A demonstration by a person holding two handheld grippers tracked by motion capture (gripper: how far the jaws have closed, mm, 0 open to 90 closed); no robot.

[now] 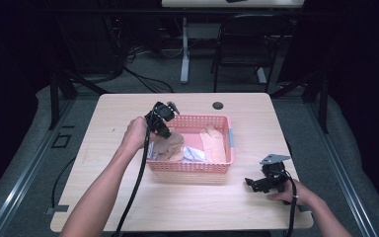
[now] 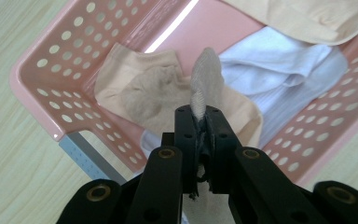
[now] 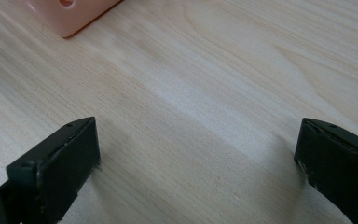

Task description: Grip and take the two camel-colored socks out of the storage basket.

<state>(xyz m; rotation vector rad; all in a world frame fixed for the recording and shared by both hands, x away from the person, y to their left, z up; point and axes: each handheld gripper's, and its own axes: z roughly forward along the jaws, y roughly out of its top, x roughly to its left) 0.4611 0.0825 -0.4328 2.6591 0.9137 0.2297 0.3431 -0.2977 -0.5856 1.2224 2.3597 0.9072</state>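
A pink perforated basket sits mid-table and holds several socks. My left gripper hangs over the basket's left end, shut on a tan sock that it lifts by a pinched fold. In the left gripper view the jaws clamp a ribbed grey-beige fold of that tan sock. A white sock and a cream sock lie beyond it. My right gripper rests low on the table at the front right, open, jaws wide apart over bare wood.
The basket's pink corner shows at the top left of the right gripper view. A grey handle plate is on the basket's end. A cable hole lies behind the basket. A chair and desk legs stand beyond the table.
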